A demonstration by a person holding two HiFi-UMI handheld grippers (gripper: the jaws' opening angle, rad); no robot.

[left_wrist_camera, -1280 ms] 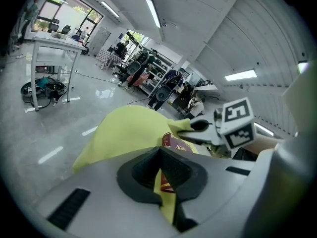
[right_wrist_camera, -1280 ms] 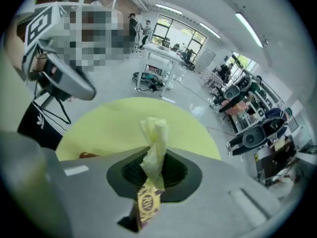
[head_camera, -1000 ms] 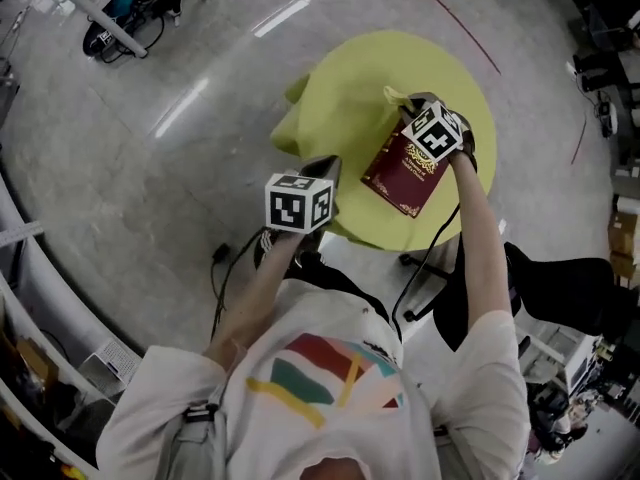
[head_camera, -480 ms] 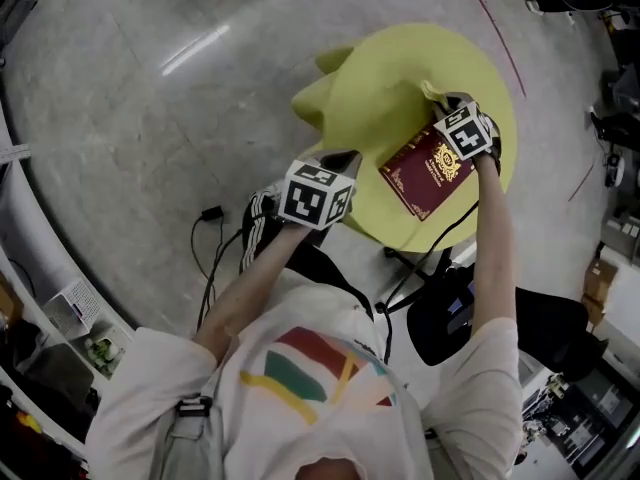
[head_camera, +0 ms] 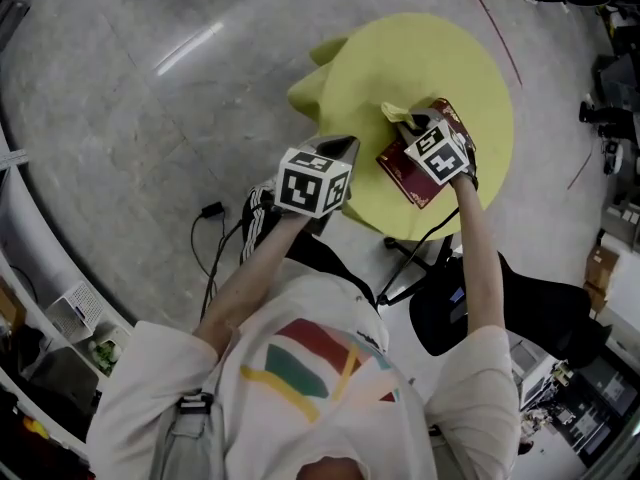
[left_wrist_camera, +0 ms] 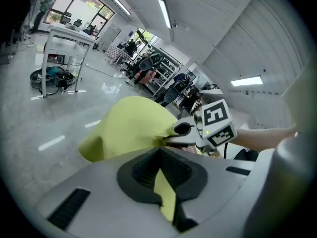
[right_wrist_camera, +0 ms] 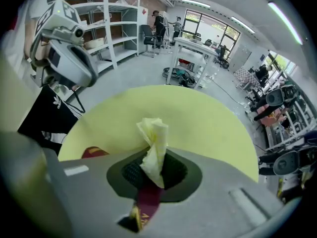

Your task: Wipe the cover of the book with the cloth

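Observation:
A dark red book [head_camera: 405,173] with a gold emblem lies on a round table under a yellow-green tablecloth [head_camera: 400,58]. My right gripper [head_camera: 410,126] points steeply down over the book's cover, shut on a twisted pale yellow cloth [head_camera: 396,114]. In the right gripper view the cloth [right_wrist_camera: 154,145] sticks up out of the right gripper [right_wrist_camera: 154,175], and the red cover [right_wrist_camera: 147,198] shows through the gap below. My left gripper [head_camera: 338,148] hangs shut at the table's near left edge, apart from the book. In the left gripper view the left gripper [left_wrist_camera: 161,175] shows only tablecloth [left_wrist_camera: 129,128] beyond it.
The table stands on a grey polished floor [head_camera: 120,118]. A black office chair [head_camera: 530,308] sits by the table at the lower right, and a cable [head_camera: 210,213] lies on the floor to the left. Metal shelves [right_wrist_camera: 114,19] and desks stand further off.
My right gripper has slid with the cloth from the book's far right corner to over the middle of the cover. The left gripper has stayed at the table's edge.

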